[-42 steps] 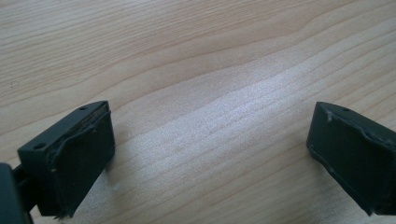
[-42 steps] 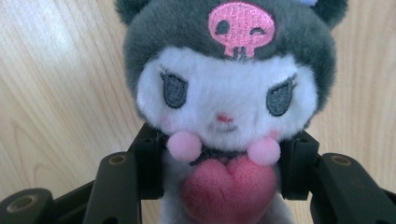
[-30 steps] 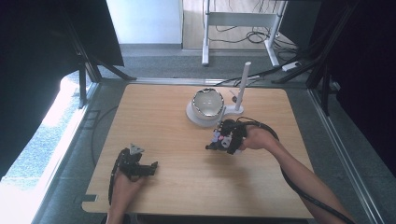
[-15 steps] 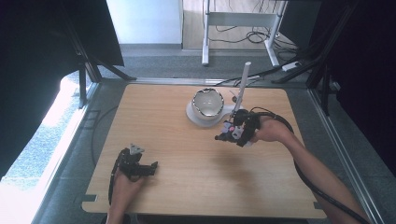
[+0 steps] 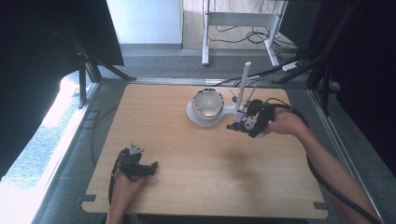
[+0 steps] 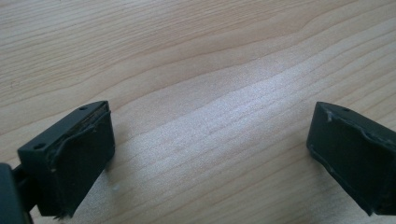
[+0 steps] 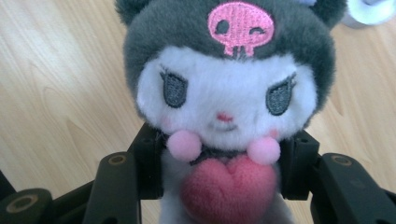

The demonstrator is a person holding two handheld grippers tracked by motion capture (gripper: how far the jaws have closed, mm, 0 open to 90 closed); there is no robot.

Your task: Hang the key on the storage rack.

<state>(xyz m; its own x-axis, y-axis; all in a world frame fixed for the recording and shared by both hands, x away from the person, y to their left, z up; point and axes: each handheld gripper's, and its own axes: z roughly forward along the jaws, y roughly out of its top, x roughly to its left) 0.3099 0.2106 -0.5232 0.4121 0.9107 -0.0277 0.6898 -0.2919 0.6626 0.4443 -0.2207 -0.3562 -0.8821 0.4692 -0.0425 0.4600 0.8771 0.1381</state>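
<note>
High view: left gripper low on the wooden table, near its front left edge; right gripper raised just right of the white stand with its bowl, clutching a small plush toy. Left gripper view: jaws spread wide over bare wood, nothing between. Right gripper view: jaws clamped on the plush toy's body, pink heart at front, face toward the camera.

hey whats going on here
A person works at a wooden table with a gripper in each hand. The right gripper has its jaws shut on a small plush toy, held just right of the bowl on its white stand. The left gripper rests on the near left of the table, jaws open, nothing between them.
</note>
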